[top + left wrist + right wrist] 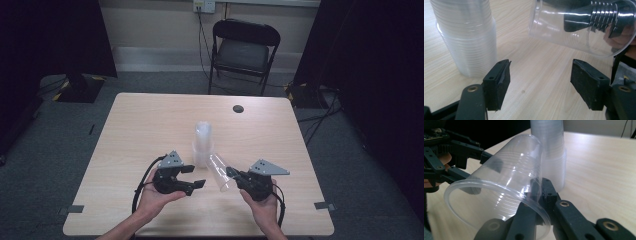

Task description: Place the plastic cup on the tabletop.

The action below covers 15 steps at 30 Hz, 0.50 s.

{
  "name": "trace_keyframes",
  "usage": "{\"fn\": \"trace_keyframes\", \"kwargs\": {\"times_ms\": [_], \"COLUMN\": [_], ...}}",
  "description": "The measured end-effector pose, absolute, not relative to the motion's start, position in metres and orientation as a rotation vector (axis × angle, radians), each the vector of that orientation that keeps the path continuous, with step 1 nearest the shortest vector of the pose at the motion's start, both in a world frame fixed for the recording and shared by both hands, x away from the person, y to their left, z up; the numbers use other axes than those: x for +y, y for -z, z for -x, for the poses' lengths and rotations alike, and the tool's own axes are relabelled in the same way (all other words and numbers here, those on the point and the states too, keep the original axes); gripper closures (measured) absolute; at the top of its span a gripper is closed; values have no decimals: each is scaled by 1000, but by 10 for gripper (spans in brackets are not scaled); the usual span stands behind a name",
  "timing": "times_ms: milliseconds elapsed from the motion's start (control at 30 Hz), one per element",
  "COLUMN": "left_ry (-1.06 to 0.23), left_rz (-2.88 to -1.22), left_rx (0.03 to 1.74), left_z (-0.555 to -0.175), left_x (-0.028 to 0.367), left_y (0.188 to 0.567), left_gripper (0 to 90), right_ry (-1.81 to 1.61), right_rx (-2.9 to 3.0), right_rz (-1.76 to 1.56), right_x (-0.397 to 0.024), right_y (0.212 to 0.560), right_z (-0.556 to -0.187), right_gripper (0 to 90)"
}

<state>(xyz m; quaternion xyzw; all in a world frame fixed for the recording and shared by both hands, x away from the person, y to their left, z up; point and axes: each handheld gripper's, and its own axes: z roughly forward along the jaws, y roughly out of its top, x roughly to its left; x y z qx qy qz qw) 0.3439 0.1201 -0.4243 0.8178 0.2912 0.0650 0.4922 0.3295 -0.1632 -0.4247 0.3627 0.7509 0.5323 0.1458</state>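
Clear cups, black tools, pale wood

Your right tool [537, 195] and left tool [540, 85] are black with grey plates; the single cup [499, 192] and the ribbed cup stack [203, 142] beside it are clear; the tabletop [150, 125] under them is light wood grain with a dark round hole.

no readable text, labels or numbers — cups, grippers, table all unmarked

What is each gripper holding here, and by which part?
The right gripper pinches a single clear plastic cup by its rim wall, one jaw inside. The left gripper holds nothing; its jaws stand apart over bare table.
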Motion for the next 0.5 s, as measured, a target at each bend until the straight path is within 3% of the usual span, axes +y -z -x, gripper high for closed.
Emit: {"fn": "trace_keyframes", "kwargs": {"times_ms": [500], "left_ry": [-289], "left_rz": [-2041], "left_rx": [574], "left_z": [-334], "left_x": [113], "left_y": [431], "left_gripper": [253], "right_ry": [-1511], "right_rx": [2395], "right_rz": [-1196], "right_x": [-165], "right_y": [427], "right_z": [-339], "right_gripper": [899]}}
